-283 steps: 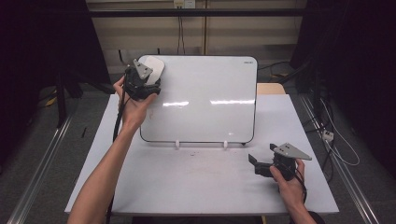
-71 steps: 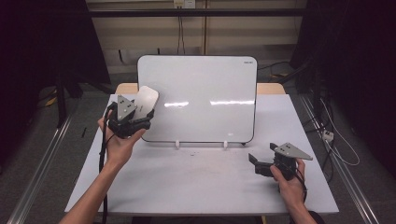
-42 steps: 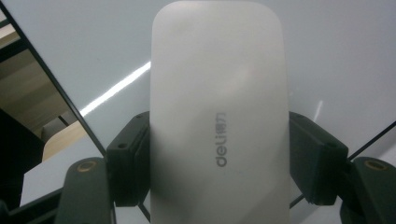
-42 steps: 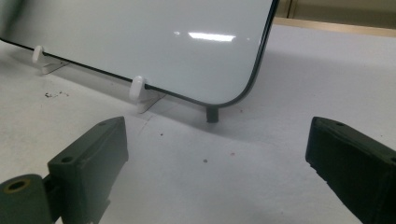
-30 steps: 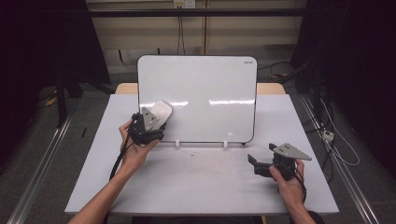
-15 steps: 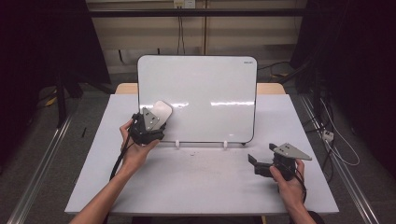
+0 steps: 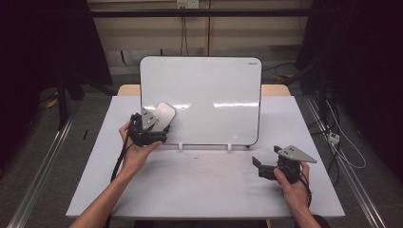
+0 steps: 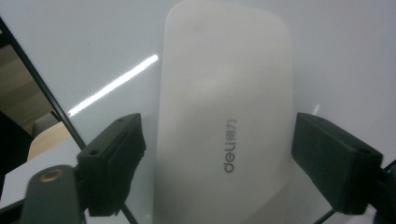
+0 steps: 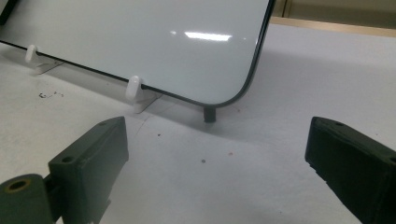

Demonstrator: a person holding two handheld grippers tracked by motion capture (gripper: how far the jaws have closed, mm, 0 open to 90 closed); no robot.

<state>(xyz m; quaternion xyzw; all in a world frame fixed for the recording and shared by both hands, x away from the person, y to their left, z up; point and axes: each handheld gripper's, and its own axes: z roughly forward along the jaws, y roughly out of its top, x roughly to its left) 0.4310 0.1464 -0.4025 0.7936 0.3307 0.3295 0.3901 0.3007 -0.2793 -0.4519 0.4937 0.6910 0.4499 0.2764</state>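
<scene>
The whiteboard (image 7: 209, 99) stands on the tabletop (image 7: 199, 185); the white eraser (image 8: 224, 116) lies against it, directly ahead of the left tool (image 7: 151, 129), whose jaws have just spread clear. Withdraw straight back without nudging it.

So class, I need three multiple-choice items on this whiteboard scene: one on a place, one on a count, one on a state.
1. Where is the white eraser?
A. against the whiteboard's lower left
B. on the table's right edge
C. on the floor

2. How many white clips show under the board in the high view?
A. one
B. two
C. five

3. How do the left tongs stand?
A. clamped on the eraser
B. open, pads off the eraser
C. shut on nothing

Key: 1 A, it lies on the board; 2 B, two along the bottom edge; 3 B, gaps show beside both pads.
</scene>
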